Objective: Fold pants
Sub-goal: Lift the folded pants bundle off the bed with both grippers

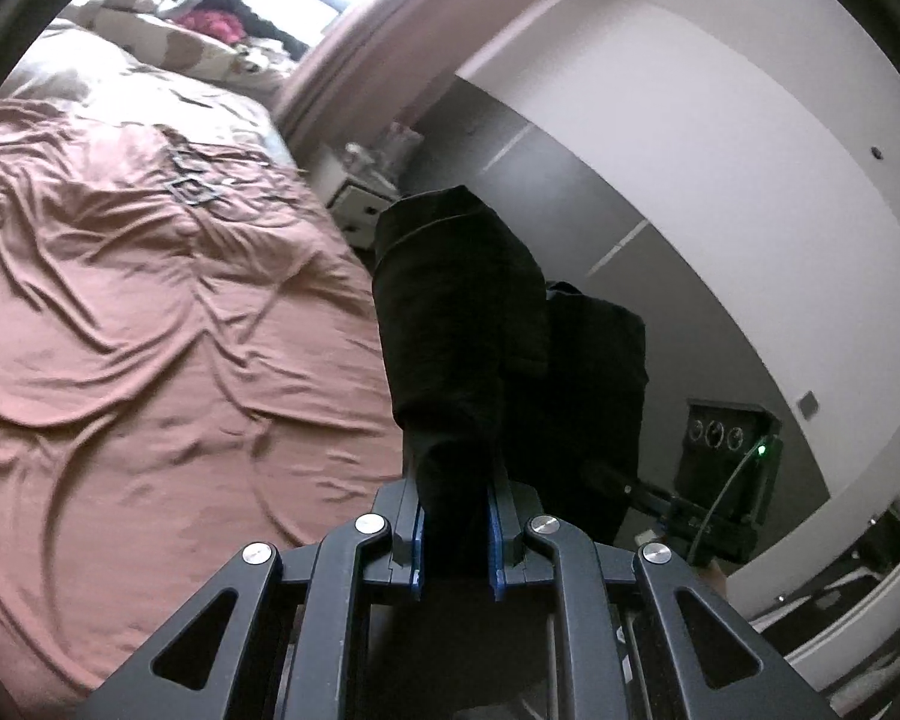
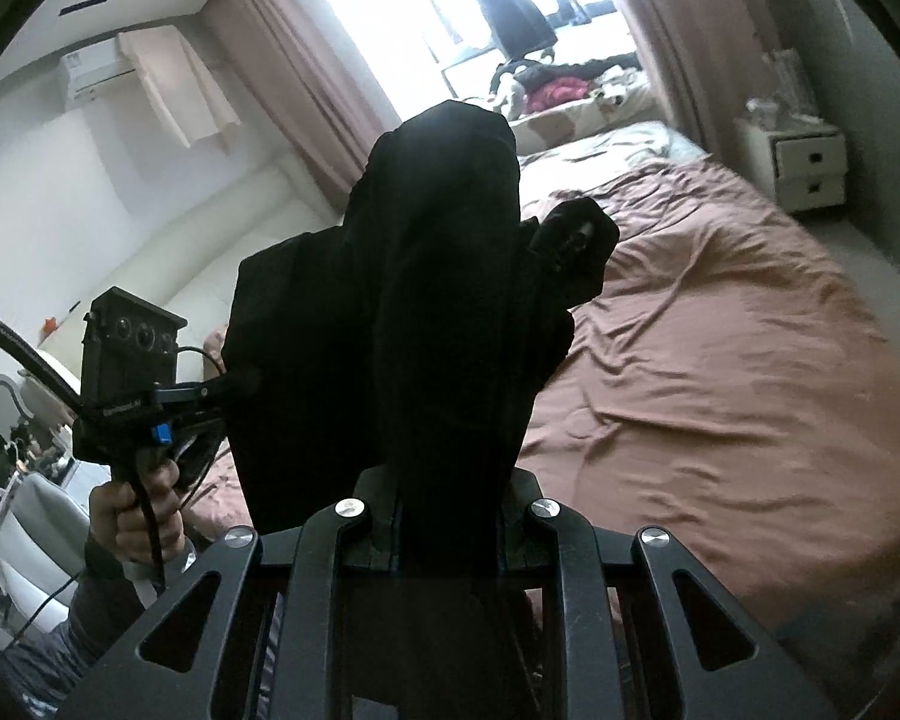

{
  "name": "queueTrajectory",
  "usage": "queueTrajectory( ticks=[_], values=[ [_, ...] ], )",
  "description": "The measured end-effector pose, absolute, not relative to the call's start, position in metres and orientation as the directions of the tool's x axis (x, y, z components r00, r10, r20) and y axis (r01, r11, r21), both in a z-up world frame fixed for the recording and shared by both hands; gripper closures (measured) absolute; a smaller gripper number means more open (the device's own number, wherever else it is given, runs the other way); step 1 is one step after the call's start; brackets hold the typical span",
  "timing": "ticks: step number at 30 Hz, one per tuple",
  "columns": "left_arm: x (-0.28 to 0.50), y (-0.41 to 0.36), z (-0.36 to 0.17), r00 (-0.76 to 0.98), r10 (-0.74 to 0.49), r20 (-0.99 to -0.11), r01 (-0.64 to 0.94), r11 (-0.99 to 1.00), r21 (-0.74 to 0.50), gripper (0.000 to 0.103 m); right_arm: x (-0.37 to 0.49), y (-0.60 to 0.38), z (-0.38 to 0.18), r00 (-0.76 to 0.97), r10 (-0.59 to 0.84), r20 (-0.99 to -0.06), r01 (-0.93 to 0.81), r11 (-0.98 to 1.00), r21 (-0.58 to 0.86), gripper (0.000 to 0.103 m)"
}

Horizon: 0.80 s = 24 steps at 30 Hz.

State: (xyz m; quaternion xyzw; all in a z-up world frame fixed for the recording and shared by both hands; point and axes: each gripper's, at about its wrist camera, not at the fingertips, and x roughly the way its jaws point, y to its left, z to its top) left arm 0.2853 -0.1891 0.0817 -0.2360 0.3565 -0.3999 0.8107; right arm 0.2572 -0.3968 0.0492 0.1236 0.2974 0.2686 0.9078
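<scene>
Bed (image 1: 150,330), wide, under a rumpled rust-brown sheet; pillows and piled clothes at its far end by the window. Black fabric pants (image 1: 456,312), bunched, hanging in the air above the bed's near edge, stretched between both tongs. Left tongs (image 1: 455,531): clamped on the pants. Right tongs (image 2: 450,531): clamped on the pants. White two-drawer nightstand (image 2: 810,165) beside the bed's far corner.
</scene>
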Motion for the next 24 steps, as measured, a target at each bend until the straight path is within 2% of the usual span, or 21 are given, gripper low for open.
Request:
queueTrajectory(
  ticks=[15,24],
  values=[
    [0.281,-0.293,0.097,0.349,-0.836,-0.423,0.565,0.548,-0.617,0.087,0.239,-0.451,0.061,0.731,0.495,-0.469,-0.362,0.864,0.349,0.086],
    [0.314,-0.347,0.092,0.31,-0.863,-0.399,0.614,0.502,-0.61,0.087,0.245,-0.48,0.066,0.754,0.464,-0.465,-0.353,0.883,0.309,0.086]
  ],
)
